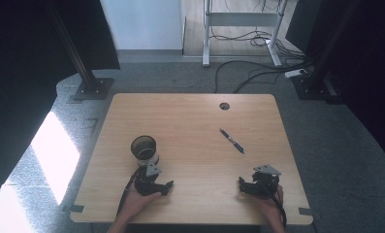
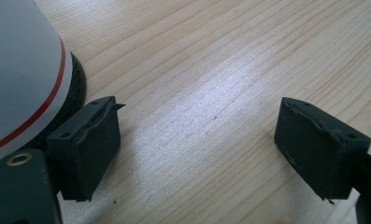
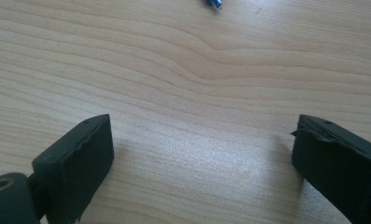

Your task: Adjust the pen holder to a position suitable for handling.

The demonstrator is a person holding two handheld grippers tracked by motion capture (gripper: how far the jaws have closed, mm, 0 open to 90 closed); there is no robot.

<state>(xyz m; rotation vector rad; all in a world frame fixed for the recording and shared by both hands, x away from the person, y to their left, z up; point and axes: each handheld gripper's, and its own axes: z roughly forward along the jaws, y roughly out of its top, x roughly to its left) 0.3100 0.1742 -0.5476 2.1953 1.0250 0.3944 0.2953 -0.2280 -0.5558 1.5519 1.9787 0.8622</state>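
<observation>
A cup (image 1: 144, 148), dark inside, stands on the wooden table (image 1: 190, 116) at the left. In the left gripper view its white wall with a red stripe (image 2: 19, 79) rises just left of the left jaw, outside the gap. My left gripper (image 1: 155, 178) (image 2: 197, 121) sits right behind the cup, open, with bare wood between its pads. A blue pen (image 1: 232, 141) lies right of the middle; its tip (image 3: 214, 3) peeks in at the top of the right gripper view. My right gripper (image 1: 258, 180) (image 3: 204, 130) rests near the front right, open and holding nothing.
A round cable hole (image 1: 224, 106) sits near the table's far edge. Beyond the table are a white desk frame (image 1: 207, 34), floor cables (image 1: 258, 68) and black stands (image 1: 90, 82) on both sides. A hand holds each gripper at the near edge.
</observation>
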